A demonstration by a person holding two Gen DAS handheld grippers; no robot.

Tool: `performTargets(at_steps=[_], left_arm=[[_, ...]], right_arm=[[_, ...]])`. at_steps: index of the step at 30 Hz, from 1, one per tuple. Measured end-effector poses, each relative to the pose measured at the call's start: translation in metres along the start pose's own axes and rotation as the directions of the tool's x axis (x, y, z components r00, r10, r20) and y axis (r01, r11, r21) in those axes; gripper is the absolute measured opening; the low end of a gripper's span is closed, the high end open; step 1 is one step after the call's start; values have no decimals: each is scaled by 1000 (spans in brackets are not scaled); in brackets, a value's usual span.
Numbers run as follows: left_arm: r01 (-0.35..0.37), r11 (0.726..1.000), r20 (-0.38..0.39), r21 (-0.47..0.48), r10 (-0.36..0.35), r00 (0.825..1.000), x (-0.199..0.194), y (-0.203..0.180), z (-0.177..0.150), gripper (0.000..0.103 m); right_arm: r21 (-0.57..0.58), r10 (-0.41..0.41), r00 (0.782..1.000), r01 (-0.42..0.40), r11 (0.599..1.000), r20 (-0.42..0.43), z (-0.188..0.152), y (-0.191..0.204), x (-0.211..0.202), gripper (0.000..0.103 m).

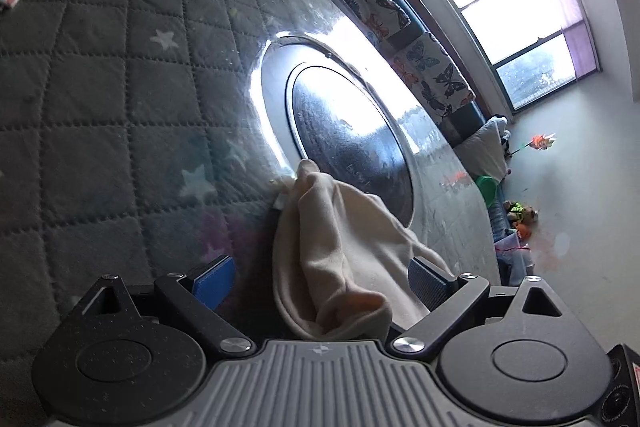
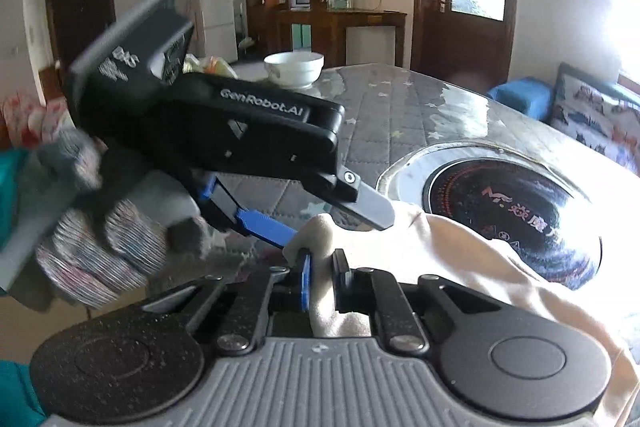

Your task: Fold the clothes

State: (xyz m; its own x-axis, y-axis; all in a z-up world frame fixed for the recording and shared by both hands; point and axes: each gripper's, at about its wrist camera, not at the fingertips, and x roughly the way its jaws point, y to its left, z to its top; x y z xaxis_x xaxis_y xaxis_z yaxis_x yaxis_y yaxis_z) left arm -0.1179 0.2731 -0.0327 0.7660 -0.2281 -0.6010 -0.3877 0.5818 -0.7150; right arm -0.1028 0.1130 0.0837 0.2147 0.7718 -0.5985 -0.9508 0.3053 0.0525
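I see the worktop [image 2: 400,115] first, a quilted grey cover with stars under a clear sheet, and set into it a round cooker [image 2: 512,203] with a shiny rim. The cream cloth [image 2: 480,267] lies across the near edge of that cooker and trails off toward me, so I judge it is being gathered up for a fold and not yet laid flat.

My right gripper [image 2: 321,279] has its jaws drawn narrow on a bunched edge of the cloth, which rises as a small peak between the pads; that pinch looks meant to carry a corner over. My left gripper [image 1: 320,275] stands with jaws wide in its own view, the cloth [image 1: 340,247] heaped loosely between them and not pressed (in the right view one blue finger [image 2: 268,227] pokes against the same peak, as if to steady it).

A gloved hand [image 2: 100,227] holds the left tool, blurred. A white bowl [image 2: 294,69] sits at the far edge.

What kind of garment it is I cannot tell: most of it runs out of frame at the lower right, and glare washes out the cooker's far side.
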Motion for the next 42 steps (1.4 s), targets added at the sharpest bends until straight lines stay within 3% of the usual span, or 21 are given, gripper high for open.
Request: performTargets(at_steps=[6,8,11,13,15,21,25,30,35,39,42], left_arm=[[86,995,-54,-50,-89,995,19,0,7,87],[107,993,-66,-58,-110,992,23,2,8,79],[118,989,-76,-85,-124,989,27,8,8,60],[104,990,-86,-99,-113,990,30,12,7,31],[96,989,-92,-110,-106,990,32,17,6,21],[91,992,-86,-87,-99,991,32,19,6,19],[81,994,-85,-74,-88,993,32,14,7,19],[58,998,-75,-37,-61,995,33,6,6,19],[44,999,-74,-6,-45,996,34,2,5,19],[37,999,-75,5,-37,997,35,-1,5,19],[32,999,-72,7,-32,997,34,0,3,19]], right_arm=[[35,25,999,-26,999,24,0,-7,-7,9],[34,30,999,-31,999,27,-1,-7,-7,9],[35,42,999,-43,998,29,-3,-8,-7,9],[34,48,999,-49,998,26,-5,-9,-6,9],[33,51,998,-52,998,22,-7,-10,-4,12],[76,13,999,-15,997,34,-16,-25,-24,34],[163,-88,995,80,983,46,-26,-54,-48,36],[297,-288,958,271,916,15,-53,-105,-70,40],[420,-415,909,388,820,-31,-78,-149,-77,45],[530,-406,912,375,760,-62,-99,-178,-73,45],[553,-378,925,338,762,-46,-106,-182,-70,45]])
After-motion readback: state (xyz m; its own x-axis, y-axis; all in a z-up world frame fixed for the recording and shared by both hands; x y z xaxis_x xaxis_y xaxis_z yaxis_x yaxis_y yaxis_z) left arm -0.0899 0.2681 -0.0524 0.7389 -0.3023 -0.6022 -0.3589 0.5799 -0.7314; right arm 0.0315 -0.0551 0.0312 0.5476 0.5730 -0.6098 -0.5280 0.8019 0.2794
